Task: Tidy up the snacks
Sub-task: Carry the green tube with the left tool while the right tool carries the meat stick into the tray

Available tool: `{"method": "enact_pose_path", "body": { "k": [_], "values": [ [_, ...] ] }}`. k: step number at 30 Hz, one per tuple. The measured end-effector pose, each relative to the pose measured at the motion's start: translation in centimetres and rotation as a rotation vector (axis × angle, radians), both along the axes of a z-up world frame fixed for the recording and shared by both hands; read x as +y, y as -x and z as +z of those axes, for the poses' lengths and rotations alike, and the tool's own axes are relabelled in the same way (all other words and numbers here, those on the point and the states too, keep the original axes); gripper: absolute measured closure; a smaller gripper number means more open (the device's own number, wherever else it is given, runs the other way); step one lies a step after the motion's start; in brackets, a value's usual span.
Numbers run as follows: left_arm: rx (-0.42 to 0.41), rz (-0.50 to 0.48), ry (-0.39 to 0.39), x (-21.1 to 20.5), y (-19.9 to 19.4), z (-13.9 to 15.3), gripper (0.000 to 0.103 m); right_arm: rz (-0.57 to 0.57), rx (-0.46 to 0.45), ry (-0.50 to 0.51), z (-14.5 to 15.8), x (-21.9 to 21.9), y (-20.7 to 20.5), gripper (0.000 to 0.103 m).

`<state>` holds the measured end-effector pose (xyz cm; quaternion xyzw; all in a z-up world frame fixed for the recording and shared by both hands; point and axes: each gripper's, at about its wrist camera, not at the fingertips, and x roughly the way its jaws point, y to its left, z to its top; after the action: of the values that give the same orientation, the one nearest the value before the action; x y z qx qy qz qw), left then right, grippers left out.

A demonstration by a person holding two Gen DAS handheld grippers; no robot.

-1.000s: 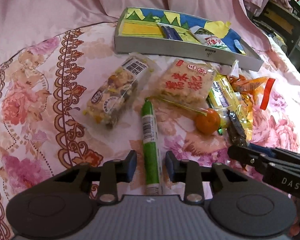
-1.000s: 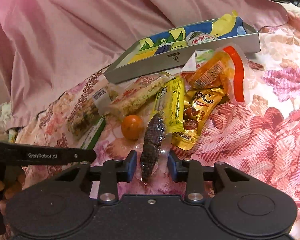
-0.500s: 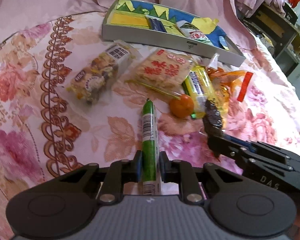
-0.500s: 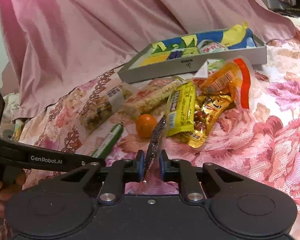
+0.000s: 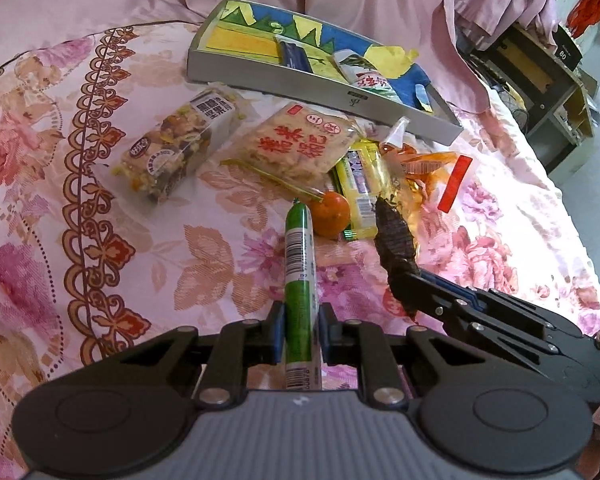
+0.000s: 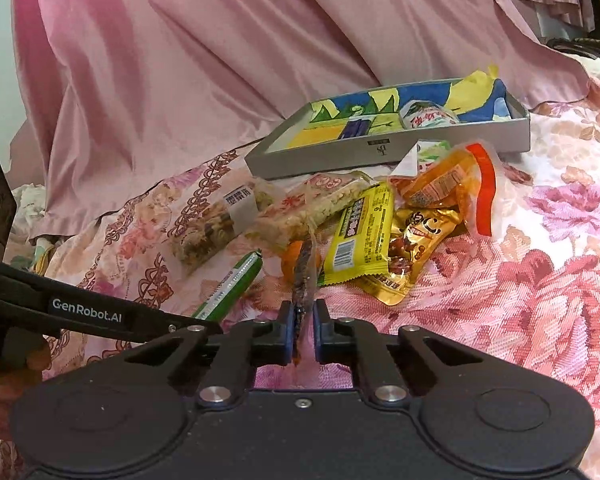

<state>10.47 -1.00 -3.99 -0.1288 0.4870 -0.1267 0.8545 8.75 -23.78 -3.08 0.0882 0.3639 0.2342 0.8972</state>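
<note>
Both tongs now pinch snacks, lifted off the bed.
Left tongs (image 5: 299, 334) grip green stick (image 5: 299, 280); right tongs (image 6: 302, 332) grip dark packet (image 6: 303, 276).

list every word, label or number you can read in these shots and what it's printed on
"GenRobot.AI": on the side of the left gripper, seen from the right wrist.
"80": on a dark box on the shelf at far right.
Large red Chinese characters on the rice cracker pack: visible, not transcribed here.
Nut bar pack label, green stick barcode, yellow wrapper and grey tray logo: too small or blurred.
</note>
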Motion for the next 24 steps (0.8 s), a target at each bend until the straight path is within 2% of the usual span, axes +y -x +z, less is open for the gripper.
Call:
{"method": "enact_pose_path", "body": {
  "k": [6, 13, 18, 24],
  "values": [
    [-0.021, -0.007, 0.001, 0.0, 0.5, 0.4, 0.084, -0.007, -0.034, 0.01, 0.6, -0.1, 0.4, 0.093],
    [-0.058, -0.025, 0.022, -0.3, 0.6, 1.5, 0.084, -0.047, -0.043, -0.038, 1.3, -1.0, 0.2, 0.093],
    [-0.099, -0.027, 0.011, -0.7, -1.2, 3.1, 0.084, -0.076, -0.082, -0.062, 2.6, -1.9, -0.5, 0.093],
    [-0.186, -0.051, -0.03, -1.7, -4.8, 5.7, 0.084, -0.127, -0.13, -0.1, 4.2, -3.7, -2.7, 0.093]
  ]
}}
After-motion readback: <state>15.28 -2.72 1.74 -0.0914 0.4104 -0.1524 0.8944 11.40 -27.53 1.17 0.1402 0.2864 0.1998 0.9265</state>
